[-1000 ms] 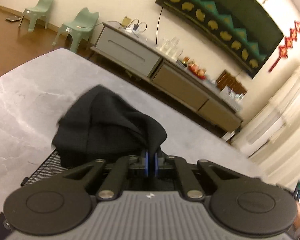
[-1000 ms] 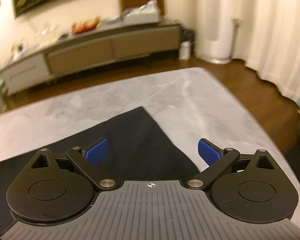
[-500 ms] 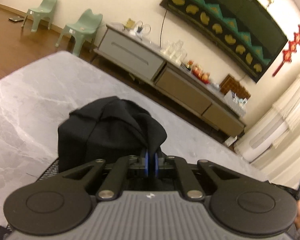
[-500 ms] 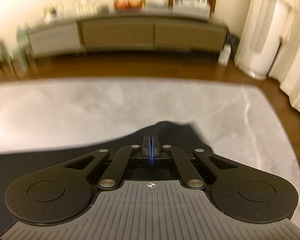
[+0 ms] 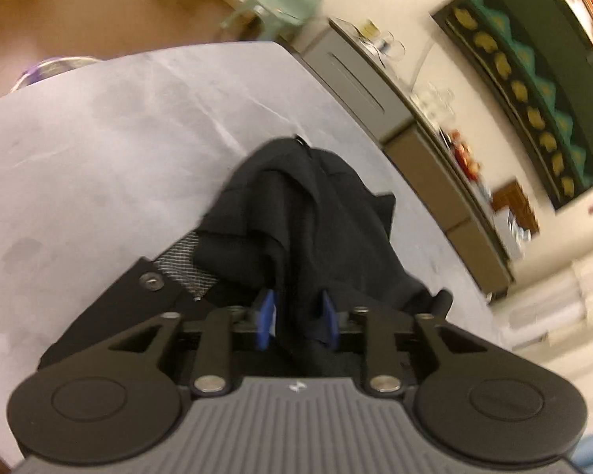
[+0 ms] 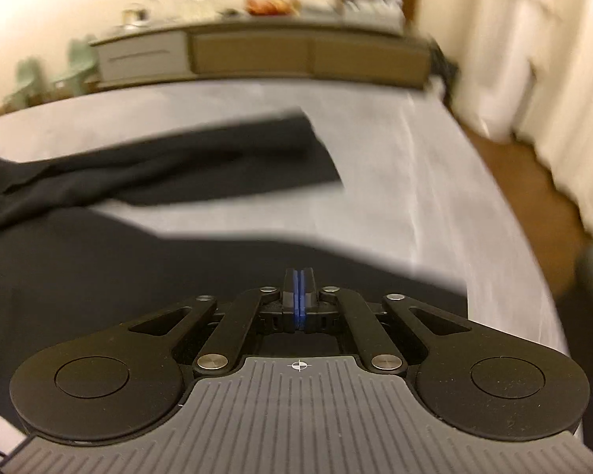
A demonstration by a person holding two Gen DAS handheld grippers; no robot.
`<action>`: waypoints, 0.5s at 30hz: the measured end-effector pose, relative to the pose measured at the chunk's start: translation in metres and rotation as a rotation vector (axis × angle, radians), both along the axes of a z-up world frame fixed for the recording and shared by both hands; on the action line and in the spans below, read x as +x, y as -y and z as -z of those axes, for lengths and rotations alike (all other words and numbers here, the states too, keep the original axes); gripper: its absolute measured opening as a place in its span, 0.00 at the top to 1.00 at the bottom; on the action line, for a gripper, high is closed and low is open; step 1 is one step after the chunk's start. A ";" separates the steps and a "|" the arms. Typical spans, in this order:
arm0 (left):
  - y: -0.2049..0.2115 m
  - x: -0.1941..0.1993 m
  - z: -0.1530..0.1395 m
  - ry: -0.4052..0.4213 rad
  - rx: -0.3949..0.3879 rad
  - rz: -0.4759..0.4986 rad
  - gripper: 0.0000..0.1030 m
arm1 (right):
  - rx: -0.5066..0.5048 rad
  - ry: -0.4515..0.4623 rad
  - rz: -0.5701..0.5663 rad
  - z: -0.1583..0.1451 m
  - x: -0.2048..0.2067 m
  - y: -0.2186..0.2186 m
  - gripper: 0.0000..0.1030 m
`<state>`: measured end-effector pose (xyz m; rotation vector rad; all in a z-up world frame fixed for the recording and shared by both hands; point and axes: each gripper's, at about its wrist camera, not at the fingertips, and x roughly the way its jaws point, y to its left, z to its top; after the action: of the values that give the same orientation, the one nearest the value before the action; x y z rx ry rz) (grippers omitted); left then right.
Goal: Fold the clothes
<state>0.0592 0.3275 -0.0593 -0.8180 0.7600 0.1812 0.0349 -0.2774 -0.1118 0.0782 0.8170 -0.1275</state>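
A grey marble-look table [image 6: 435, 181] carries everything, and its veined top fills most of both wrist views, with the far edge running in front of a long low sideboard [image 6: 257, 55] against the cream wall. On that table lies the black garment [image 6: 146, 181]: in the right wrist view it spreads from the left edge of the table across the near side, with one flat limb reaching toward the middle of the top and ending in a straight hem, a strip of bare table showing between that limb and the broader dark panel along the near edge. In the left wrist view the same black garment [image 5: 308, 213] rises as a bunched, creased heap near the table's far right corner, and a patch of grey mesh lining [image 5: 186, 260] shows at its lower left side. The left gripper [image 5: 296, 316] has its blue pads apart and the jaws are opening; a fold of the dark cloth hangs down between them, lying against the right pad, and whether the left pad touches it cannot be told. The right gripper [image 6: 299, 296] sits over the dark panel at the near edge, its blue pads almost together with only a thin slit between them; its jaws are starting to open, and the view is too blurred to tell whether any cloth is pinched there. Pale green chairs [image 5: 284, 8] stand on the brown floor beyond the table.
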 end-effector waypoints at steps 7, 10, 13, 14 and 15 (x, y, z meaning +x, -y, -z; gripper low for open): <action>0.008 -0.010 -0.021 0.105 -0.021 -0.058 0.41 | 0.341 0.087 0.123 -0.022 0.053 -0.013 0.19; 0.017 0.004 -0.015 0.123 -0.111 -0.014 0.30 | 0.508 0.069 0.224 -0.007 0.099 -0.007 0.19; 0.027 0.023 0.000 0.106 -0.204 0.020 0.28 | 0.626 0.050 0.365 0.016 0.139 0.009 0.19; 0.030 0.031 0.005 0.087 -0.220 0.024 0.28 | 0.653 0.047 0.408 0.023 0.150 0.014 0.19; 0.033 0.039 0.010 0.071 -0.228 0.028 0.28 | 0.670 0.042 0.440 0.029 0.160 0.017 0.19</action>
<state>0.0985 0.2949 -0.0696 -1.0237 0.7329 0.0398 0.1952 -0.2939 -0.1413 0.8922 0.7626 -0.2610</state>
